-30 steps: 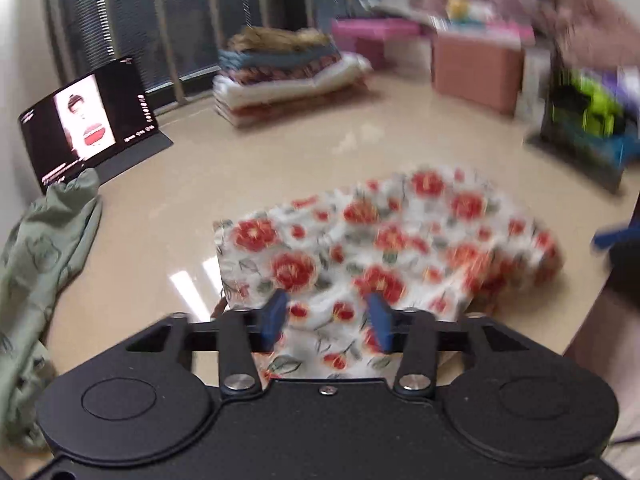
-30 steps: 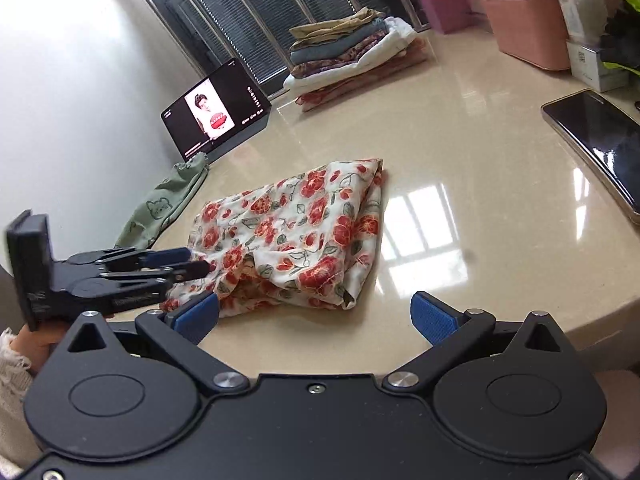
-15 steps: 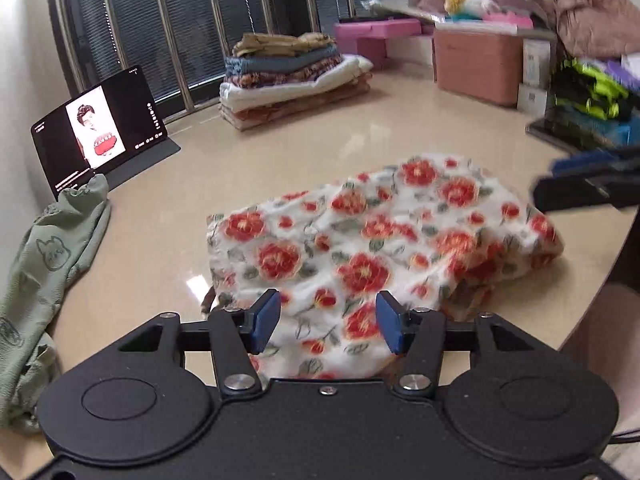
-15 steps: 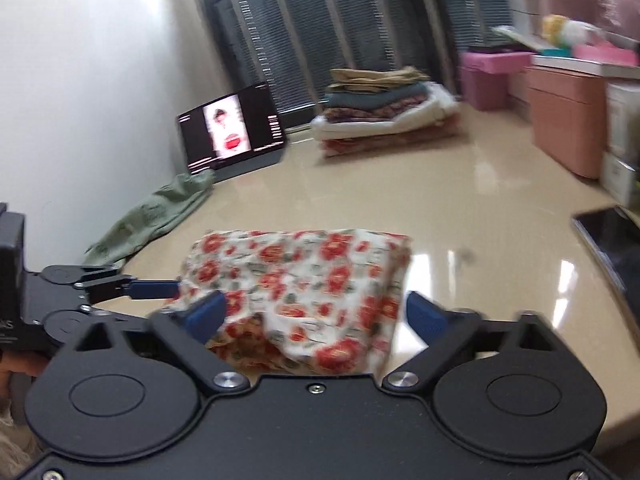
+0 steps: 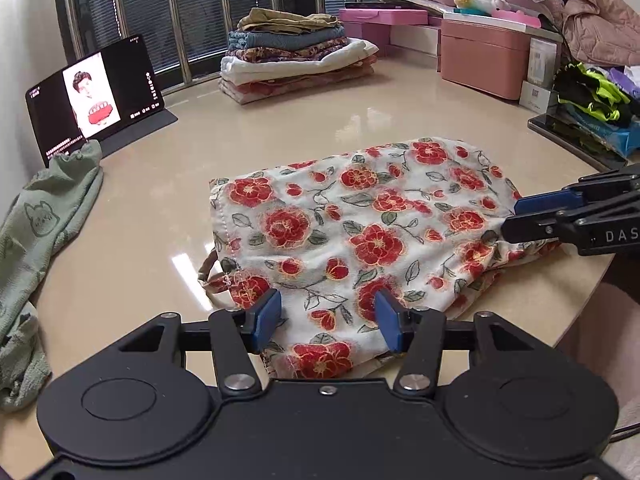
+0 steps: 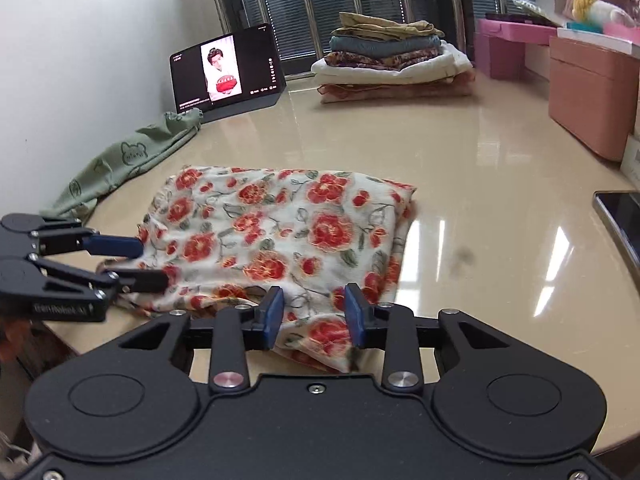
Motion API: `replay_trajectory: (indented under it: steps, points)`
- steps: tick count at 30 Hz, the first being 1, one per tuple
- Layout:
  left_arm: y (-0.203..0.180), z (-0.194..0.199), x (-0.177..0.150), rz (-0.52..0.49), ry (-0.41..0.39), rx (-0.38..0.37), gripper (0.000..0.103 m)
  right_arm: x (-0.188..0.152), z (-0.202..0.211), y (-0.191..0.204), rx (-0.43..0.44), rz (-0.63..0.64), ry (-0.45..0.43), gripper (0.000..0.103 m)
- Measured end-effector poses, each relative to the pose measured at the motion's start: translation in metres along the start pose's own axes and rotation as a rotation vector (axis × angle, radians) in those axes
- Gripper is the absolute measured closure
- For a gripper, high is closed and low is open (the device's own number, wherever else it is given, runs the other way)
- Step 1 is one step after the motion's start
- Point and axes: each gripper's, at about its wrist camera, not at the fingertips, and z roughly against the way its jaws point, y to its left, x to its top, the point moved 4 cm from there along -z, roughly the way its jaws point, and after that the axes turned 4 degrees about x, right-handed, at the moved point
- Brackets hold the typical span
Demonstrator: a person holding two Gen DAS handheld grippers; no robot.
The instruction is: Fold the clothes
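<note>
A white garment with red flowers (image 5: 360,232) lies folded near the table's front edge; it also shows in the right wrist view (image 6: 272,236). My left gripper (image 5: 327,316) is part open, its blue pads astride the garment's near left edge. My right gripper (image 6: 314,312) is part open, its pads astride the garment's near right corner. Each gripper shows in the other's view: the right one (image 5: 520,216) at the garment's right end, the left one (image 6: 136,264) at its left end. Neither pair of pads is closed on the cloth.
A green garment (image 5: 36,232) lies crumpled at the left. A tablet (image 5: 96,92) stands at the back left, a stack of folded clothes (image 5: 296,52) behind. Pink boxes (image 5: 488,60) and bright clutter (image 5: 592,96) are at the right. A phone (image 6: 624,216) lies at the right edge.
My right gripper swung in over the garment's near right corner and narrowed its jaws from wide open. My left gripper widened slightly and settled at the near left edge.
</note>
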Motion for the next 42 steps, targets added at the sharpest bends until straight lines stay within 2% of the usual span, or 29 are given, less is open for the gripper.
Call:
replay_trajectory:
  steps: [4,9,11,13,15,20,22,23,26,27,28,29,31,33,42]
  points:
    - [0.001,0.000,-0.001,-0.005,-0.003,-0.009,0.051,0.001,0.002,-0.006,-0.027,0.032,0.012,0.068]
    - [0.001,0.001,0.000,-0.005,-0.006,-0.010,0.051,0.002,0.003,-0.009,-0.007,0.038,0.018,0.066]
    - [0.000,0.005,0.004,-0.002,-0.016,-0.005,0.051,0.002,0.012,-0.013,0.024,-0.038,-0.012,0.054]
    - [0.001,0.013,0.009,0.013,-0.045,-0.011,0.049,0.003,0.021,-0.018,0.053,-0.113,-0.042,0.038]
    - [0.001,0.020,0.017,0.038,-0.070,-0.030,0.048,0.001,0.034,-0.025,0.060,-0.176,-0.072,0.032]
    - [-0.021,0.015,0.045,0.008,-0.104,-0.062,0.048,-0.010,0.043,-0.040,0.085,-0.338,-0.034,0.032]
    - [-0.036,0.007,0.055,-0.024,-0.108,-0.078,0.049,-0.016,0.040,-0.046,0.117,-0.461,-0.010,0.033]
    - [-0.044,0.001,0.058,-0.040,-0.105,-0.096,0.050,-0.019,0.039,-0.049,0.126,-0.523,-0.008,0.035]
    - [-0.068,-0.019,0.055,-0.110,-0.056,-0.123,0.061,-0.024,0.036,-0.054,0.133,-0.625,-0.025,0.041]
    - [-0.076,-0.026,0.052,-0.137,-0.032,-0.125,0.067,-0.025,0.035,-0.055,0.134,-0.655,-0.028,0.048]
    - [-0.083,-0.032,0.047,-0.158,-0.017,-0.126,0.069,-0.027,0.032,-0.058,0.136,-0.686,-0.024,0.061]
    - [-0.086,-0.033,0.043,-0.168,-0.026,-0.124,0.070,-0.029,0.029,-0.060,0.140,-0.717,-0.020,0.067]
    - [-0.086,-0.033,0.040,-0.155,-0.039,-0.120,0.070,-0.034,0.022,-0.066,0.158,-0.791,-0.008,0.091]
    - [-0.082,-0.034,0.040,-0.112,-0.029,-0.134,0.070,-0.039,0.015,-0.071,0.172,-0.849,-0.003,0.099]
    - [-0.078,-0.032,0.038,-0.082,-0.036,-0.148,0.069,-0.051,0.010,-0.079,0.231,-0.984,-0.044,0.096]
